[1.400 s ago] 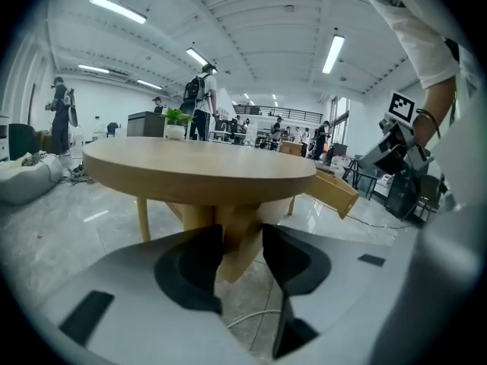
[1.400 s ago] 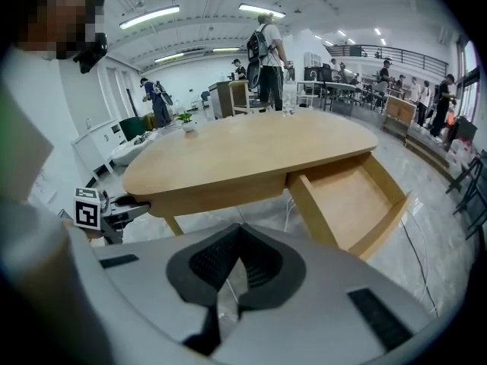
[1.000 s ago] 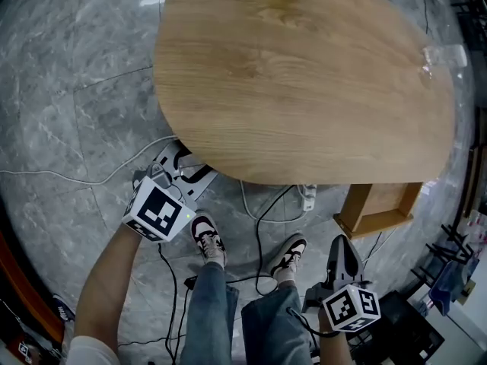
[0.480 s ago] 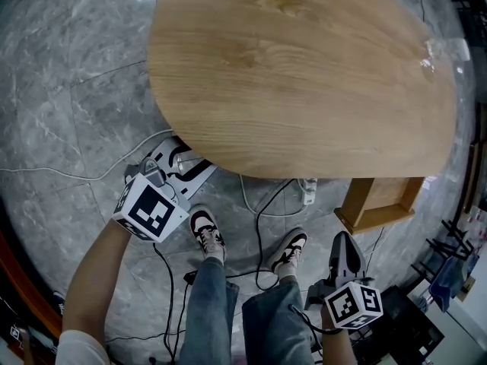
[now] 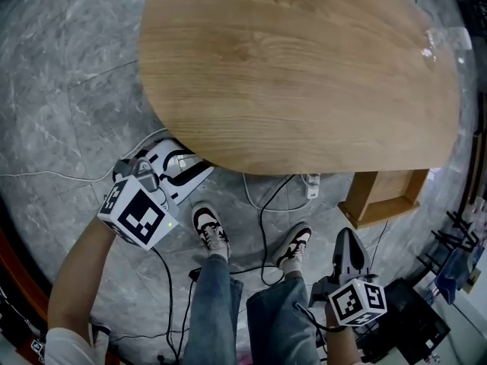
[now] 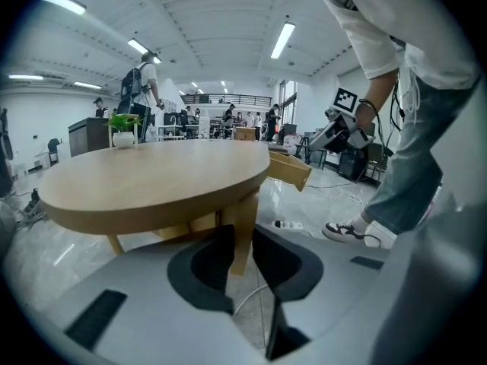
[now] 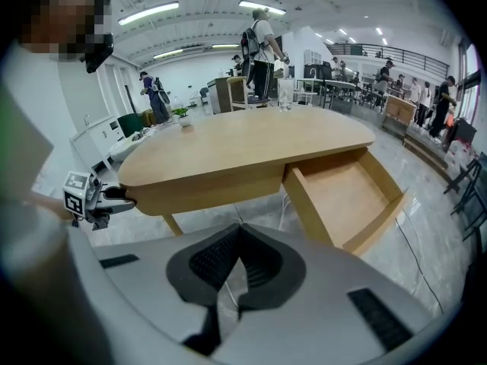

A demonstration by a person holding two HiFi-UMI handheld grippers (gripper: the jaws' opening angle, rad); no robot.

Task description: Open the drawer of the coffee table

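Note:
The oval wooden coffee table (image 5: 297,74) fills the upper head view. Its drawer (image 5: 384,196) stands pulled out under the table's near right edge, and the right gripper view shows the drawer (image 7: 342,196) open and empty. My left gripper (image 5: 184,166) points at the table's near left edge. Its jaws are closing, with a narrow gap left and nothing between the pads (image 6: 209,257); a table leg shows beyond them. My right gripper (image 5: 346,240) hangs below the drawer, apart from it, shut on nothing (image 7: 240,238).
A white power strip (image 5: 310,187) and black cables (image 5: 262,226) lie on the grey marble floor under the table edge. The person's two shoes (image 5: 209,230) stand between the grippers. Dark equipment (image 5: 411,318) sits at the lower right. A potted plant (image 6: 123,131) stands on the table's far side.
The left gripper's marker cube has drifted down and left in the head view and rolled a little. The right gripper has stayed in place. The drawer has not moved.

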